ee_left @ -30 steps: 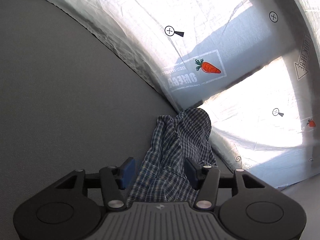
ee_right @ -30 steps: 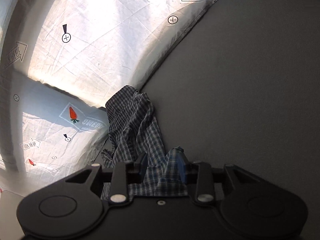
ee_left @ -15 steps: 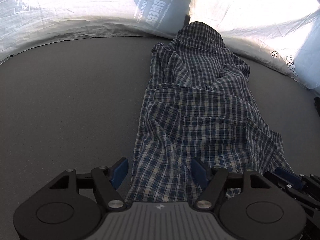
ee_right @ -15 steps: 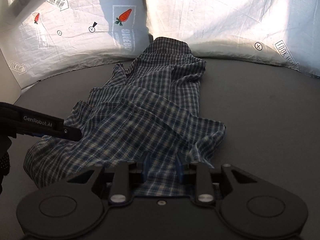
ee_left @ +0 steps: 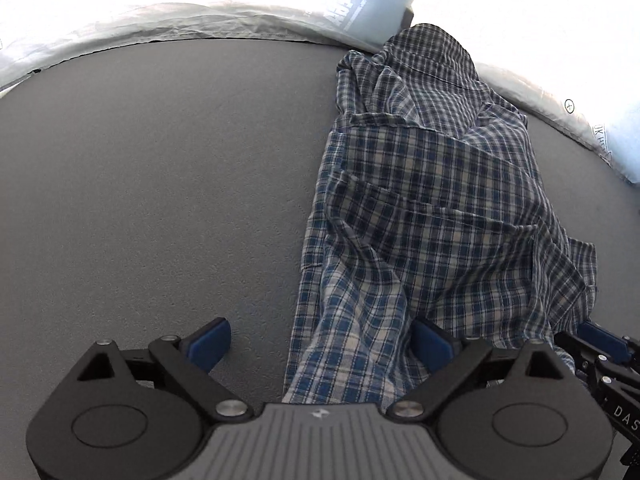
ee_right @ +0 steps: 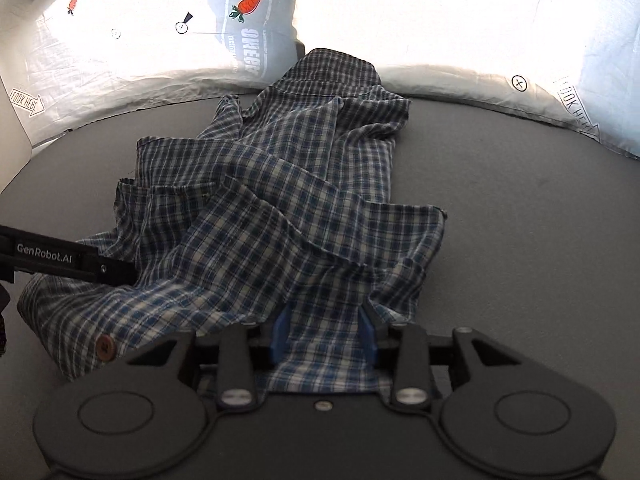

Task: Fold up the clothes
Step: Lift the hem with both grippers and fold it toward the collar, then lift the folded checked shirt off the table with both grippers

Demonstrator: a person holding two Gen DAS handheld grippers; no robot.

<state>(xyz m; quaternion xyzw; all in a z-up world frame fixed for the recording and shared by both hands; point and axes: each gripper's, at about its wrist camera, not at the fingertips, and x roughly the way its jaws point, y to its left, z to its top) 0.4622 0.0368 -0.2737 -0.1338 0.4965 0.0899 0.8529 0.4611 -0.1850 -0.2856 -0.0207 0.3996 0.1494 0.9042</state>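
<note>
The checked shirt [ee_right: 280, 216], light, limp and crease-prone, lies rumpled from the bench's near edge to its far edge against the white printed sheet [ee_right: 440, 20], best taken at its hem corners, while the left gripper [ee_left: 320, 344] and right gripper [ee_right: 324, 332] open, cloth loose between their jaws, on the bench's matte grey top [ee_left: 160, 168].

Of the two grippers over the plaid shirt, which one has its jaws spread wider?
The left gripper: its jaws, opening, stand far apart, one pad off the plaid shirt on bare table. The right gripper, also opening, stands narrower, with cloth between its pads.
</note>
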